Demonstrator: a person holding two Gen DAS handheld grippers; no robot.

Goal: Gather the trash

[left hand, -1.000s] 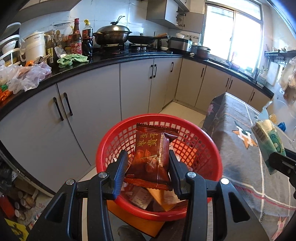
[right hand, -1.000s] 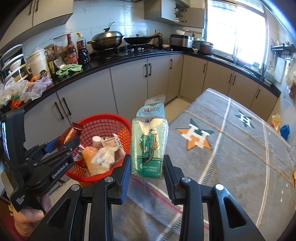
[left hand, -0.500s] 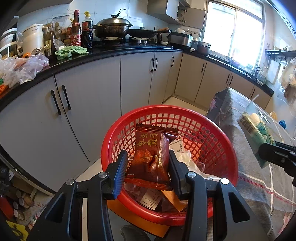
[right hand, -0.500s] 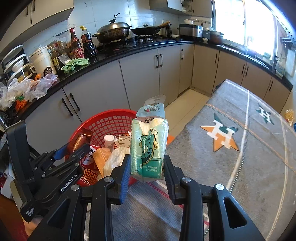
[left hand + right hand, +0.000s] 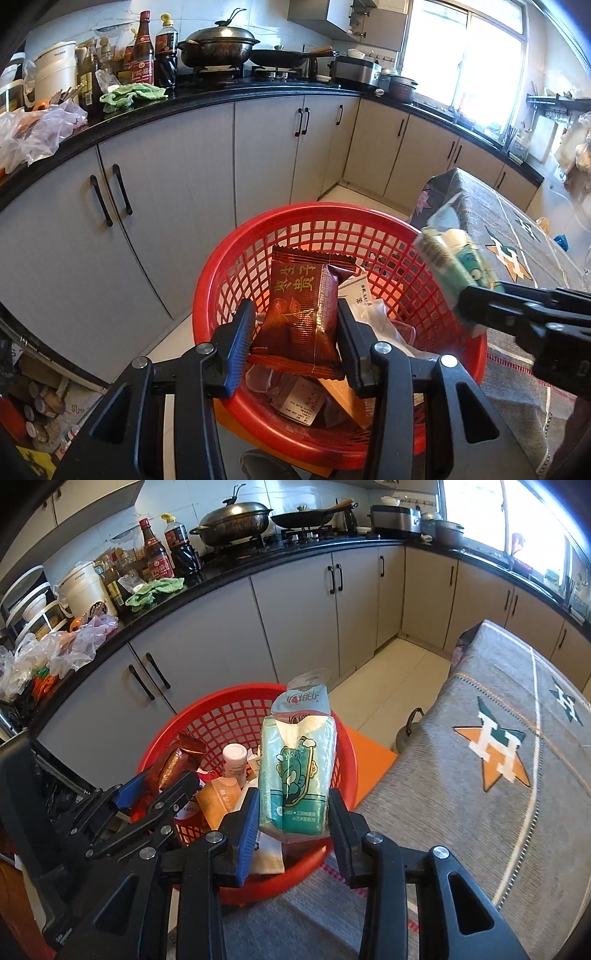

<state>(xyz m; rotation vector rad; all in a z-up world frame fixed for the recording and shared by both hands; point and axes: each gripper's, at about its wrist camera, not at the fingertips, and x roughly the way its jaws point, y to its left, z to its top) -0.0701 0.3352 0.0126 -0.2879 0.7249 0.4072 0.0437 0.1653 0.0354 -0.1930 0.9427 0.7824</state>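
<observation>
My left gripper point(image 5: 295, 336) is shut on a dark red snack packet point(image 5: 301, 314) and holds it over the red mesh basket point(image 5: 332, 229). My right gripper point(image 5: 291, 819) is shut on a teal and white tissue pack point(image 5: 295, 768) and holds it above the basket's near rim point(image 5: 207, 709). The tissue pack point(image 5: 454, 266) and right gripper also show at the right of the left wrist view. The basket holds paper slips, wrappers and a small white-capped bottle point(image 5: 234, 760). The left gripper point(image 5: 162, 786) with the red packet point(image 5: 177, 757) shows at the left of the right wrist view.
A table with a grey cloth point(image 5: 480, 812) with star patterns stands to the right of the basket. Grey kitchen cabinets point(image 5: 184, 184) and a black counter with pots, bottles and bags run behind. An orange surface point(image 5: 369, 753) lies under the basket.
Both grippers have moved closer to the basket. The tissue pack has come from over the table to above the basket's rim. The red packet sits lower over the basket.
</observation>
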